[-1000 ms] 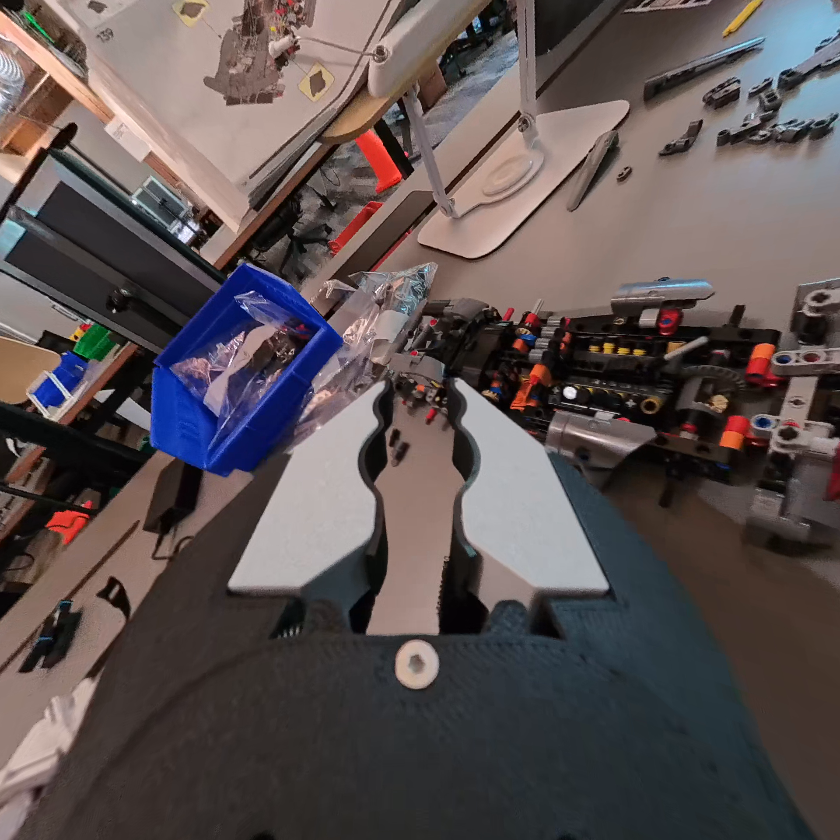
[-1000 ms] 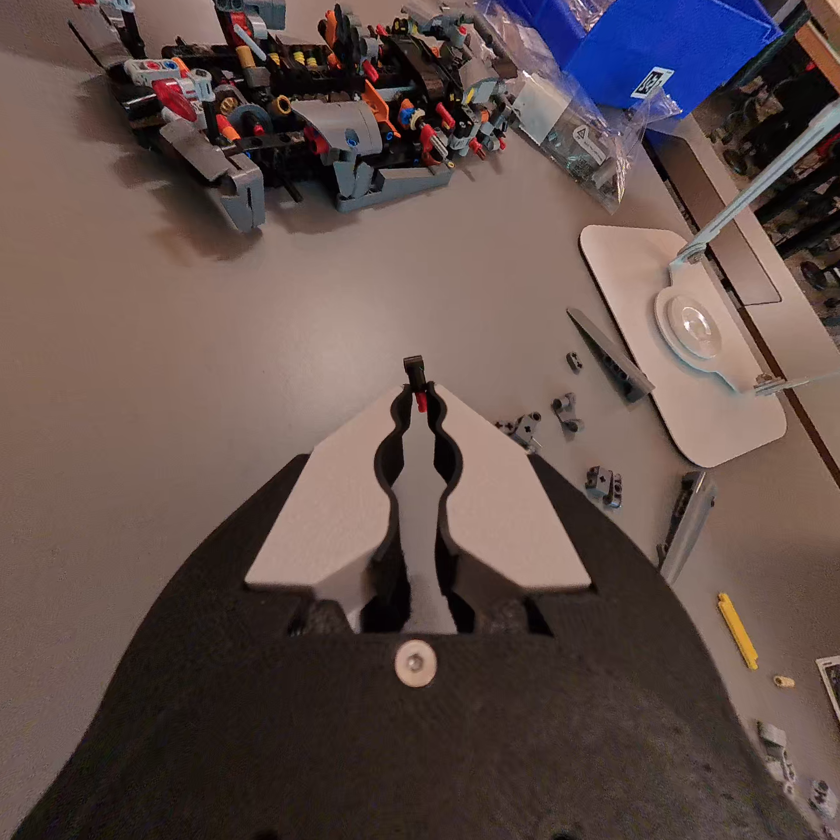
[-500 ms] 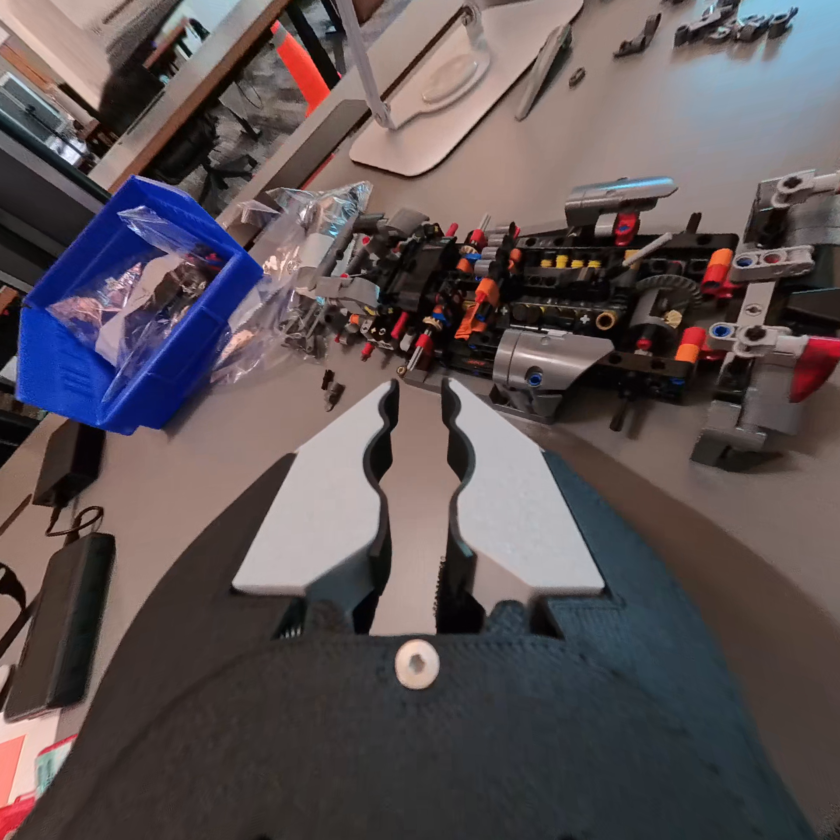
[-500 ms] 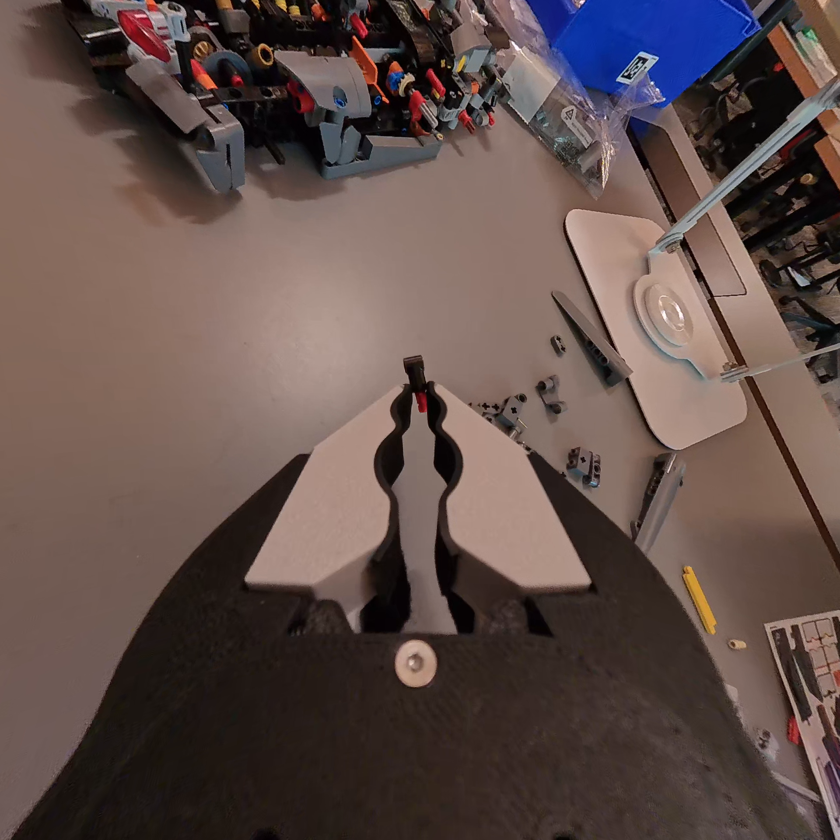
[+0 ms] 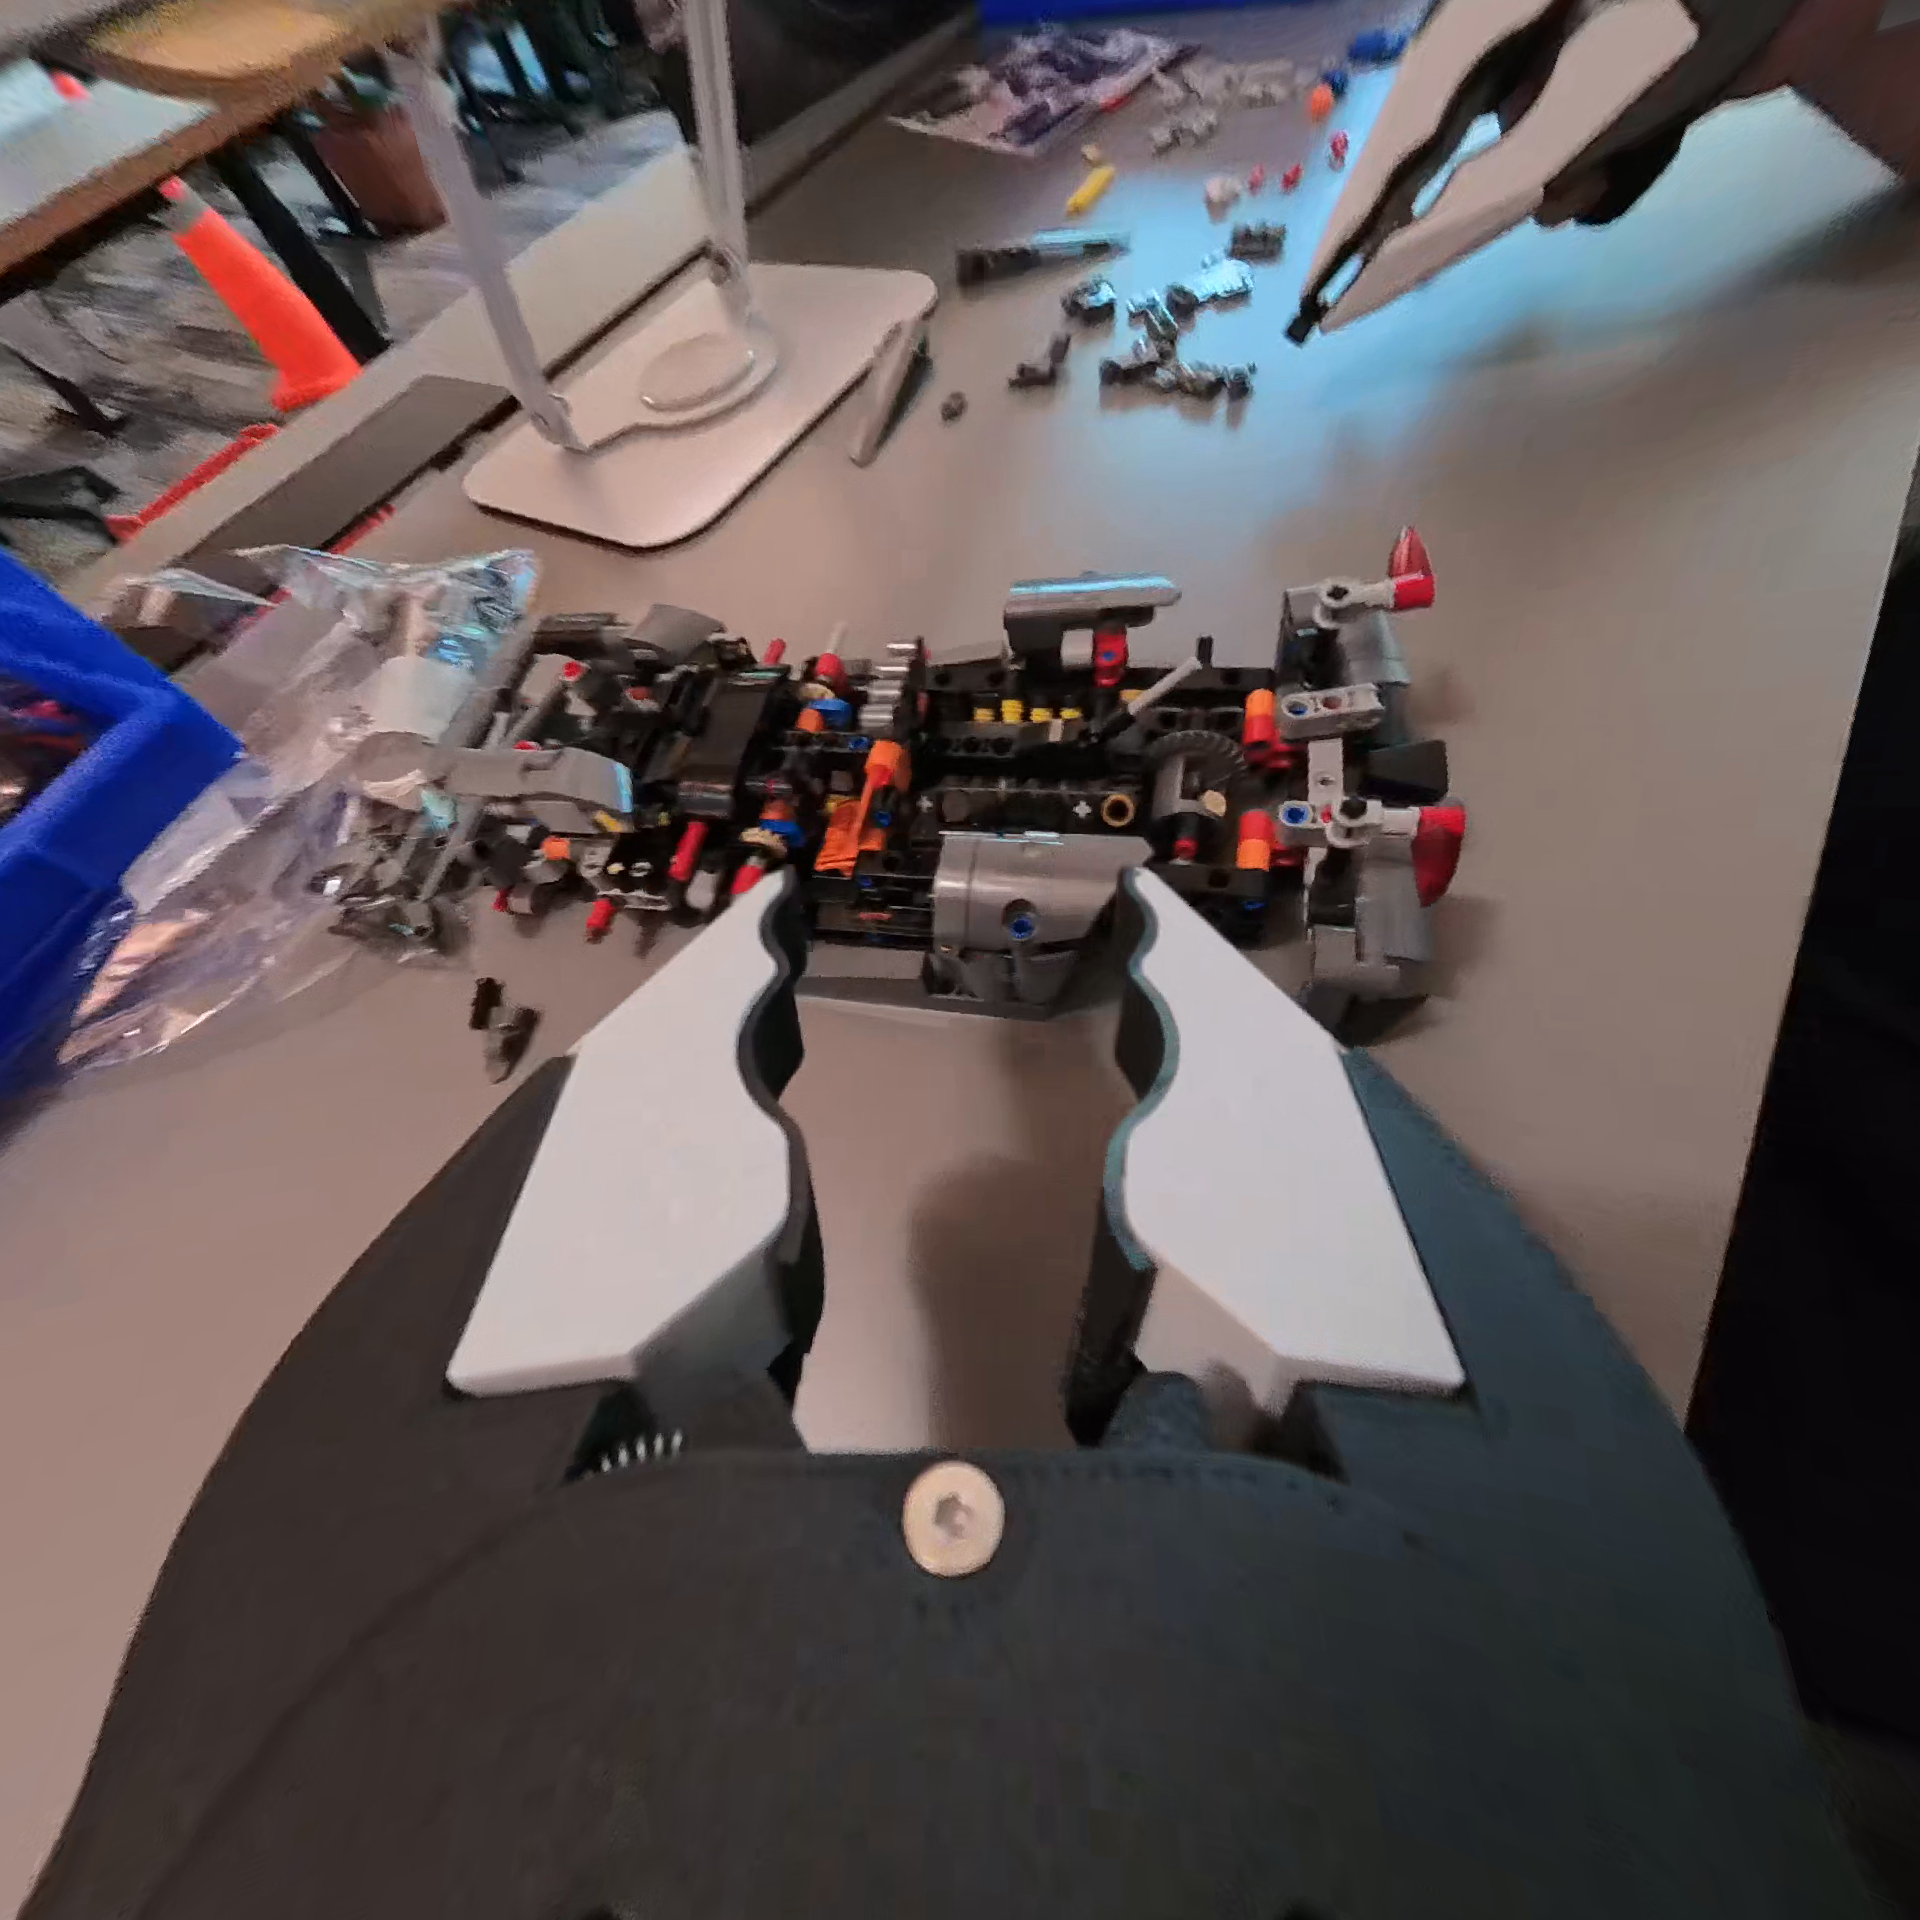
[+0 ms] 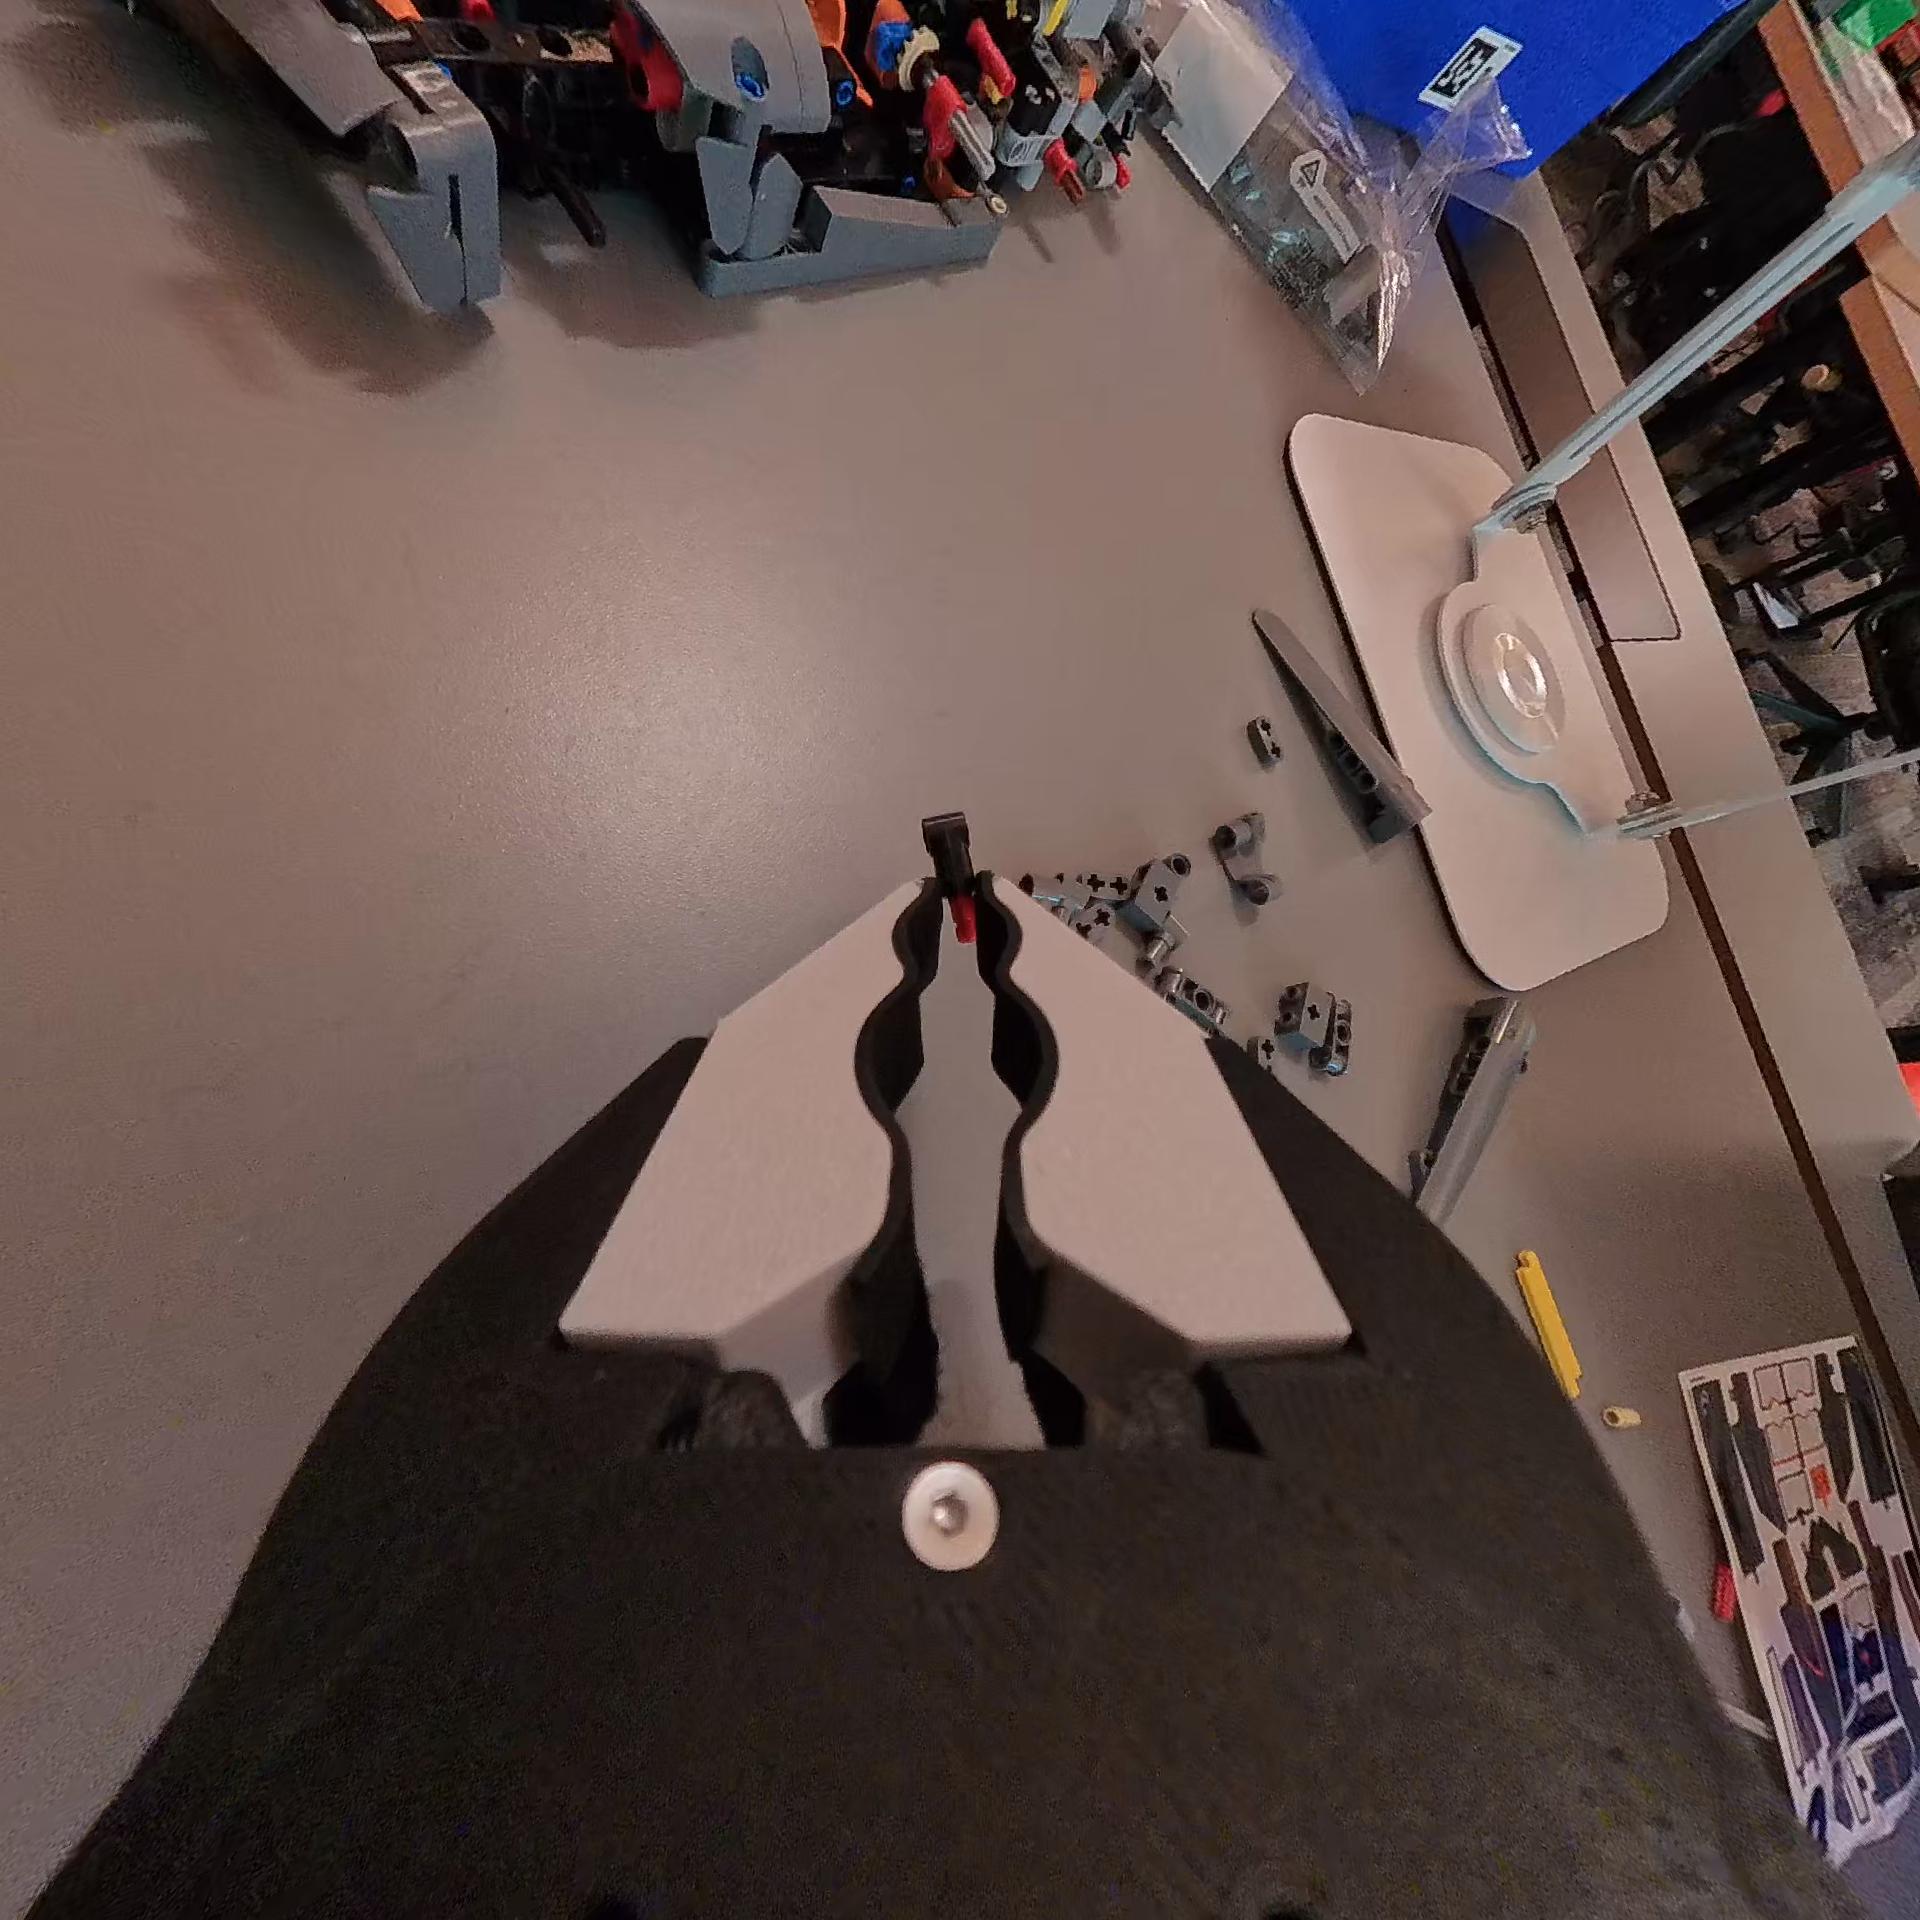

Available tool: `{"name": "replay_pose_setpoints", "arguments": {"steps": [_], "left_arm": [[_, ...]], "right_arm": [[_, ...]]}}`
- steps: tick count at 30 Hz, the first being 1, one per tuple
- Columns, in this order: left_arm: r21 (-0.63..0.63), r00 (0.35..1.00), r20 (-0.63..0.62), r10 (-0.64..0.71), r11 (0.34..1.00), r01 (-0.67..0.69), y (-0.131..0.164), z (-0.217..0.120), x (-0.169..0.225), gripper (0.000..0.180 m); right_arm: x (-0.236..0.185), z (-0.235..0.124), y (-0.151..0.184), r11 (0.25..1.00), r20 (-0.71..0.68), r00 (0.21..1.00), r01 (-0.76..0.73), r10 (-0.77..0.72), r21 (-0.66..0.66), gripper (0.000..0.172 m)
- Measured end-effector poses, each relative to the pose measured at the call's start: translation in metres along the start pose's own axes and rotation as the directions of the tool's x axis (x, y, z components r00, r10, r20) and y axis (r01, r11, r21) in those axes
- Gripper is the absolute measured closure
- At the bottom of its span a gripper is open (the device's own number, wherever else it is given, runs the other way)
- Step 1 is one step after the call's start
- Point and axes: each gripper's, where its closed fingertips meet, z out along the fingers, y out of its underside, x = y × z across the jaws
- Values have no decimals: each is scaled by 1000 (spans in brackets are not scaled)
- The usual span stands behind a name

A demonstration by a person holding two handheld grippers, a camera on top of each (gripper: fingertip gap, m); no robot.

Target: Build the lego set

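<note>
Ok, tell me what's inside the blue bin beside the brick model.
The blue bin holds crumpled clear plastic bags with dark and red bits showing through. Only one corner is in frame, and it is blurred, so the rest of its contents cannot be seen.

The left gripper [image 5: 956, 914] stands wide open, holding nothing, just in front of the grey curved panel [image 5: 1023, 899] of the brick-built chassis [image 5: 1039, 758]. The right gripper [image 6: 958, 883] pinches a small black-and-red pin [image 6: 951, 862], above loose grey connectors [image 6: 1153, 914].
</note>
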Motion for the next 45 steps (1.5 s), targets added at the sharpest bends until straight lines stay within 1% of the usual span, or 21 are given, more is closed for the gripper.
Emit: {"name": "replay_pose_setpoints", "arguments": {"steps": [2,4,9,14,17,23,28,30,33,35,36,38,40,42,44,45], "left_arm": [[-66,999,-32,14,998,-16,10,12,8,118],[-113,998,-49,27,993,-33,17,20,12,118],[-117,996,-85,17,993,-27,20,28,14,136],[-95,995,-96,5,995,-14,19,30,19,139],[-104,998,-68,0,995,-8,18,31,24,139],[-135,999,52,1,991,6,10,39,40,140],[-143,991,131,-29,989,48,-1,52,58,142],[-144,986,166,-18,989,43,-7,60,68,143],[-132,990,144,13,991,6,-18,72,90,144],[-111,989,139,46,993,-30,-28,67,93,139],[-102,988,146,49,994,-35,-33,61,89,139],[-55,981,189,35,998,-25,-45,42,68,143],[-26,964,264,15,1000,-8,-48,21,32,144],[-36,952,305,-9,999,21,-38,7,-6,142],[-95,955,292,-52,992,83,-16,7,-34,138],[-99,953,297,-52,992,85,-11,9,-47,137]], "right_arm": [[0,1,1,1000,0,1000,3,-3,-8,168],[0,2,3,1000,1,1000,4,-4,-12,168],[1,2,4,1000,-5,1000,1,-1,-14,168],[1,0,2,1000,-8,1000,6,-6,-11,168],[1,0,2,1000,-11,1000,7,-7,-12,168],[9,-9,-3,1000,-45,999,-16,16,14,168],[13,-16,-7,999,-60,998,-32,35,37,168],[14,-18,-9,998,-63,997,-40,43,50,168],[17,-22,-10,997,-74,996,-50,54,63,168],[20,-24,-10,996,-80,995,-60,66,71,168],[21,-25,-10,995,-82,994,-67,73,74,168],[22,-26,-8,994,-81,993,-75,81,75,168],[19,-26,-7,993,-66,994,-84,89,80,168],[15,-26,-4,992,-44,994,-94,97,79,168],[11,-25,1,993,-40,994,-95,97,65,168],[9,-26,3,994,-40,995,-93,96,57,168]]}}
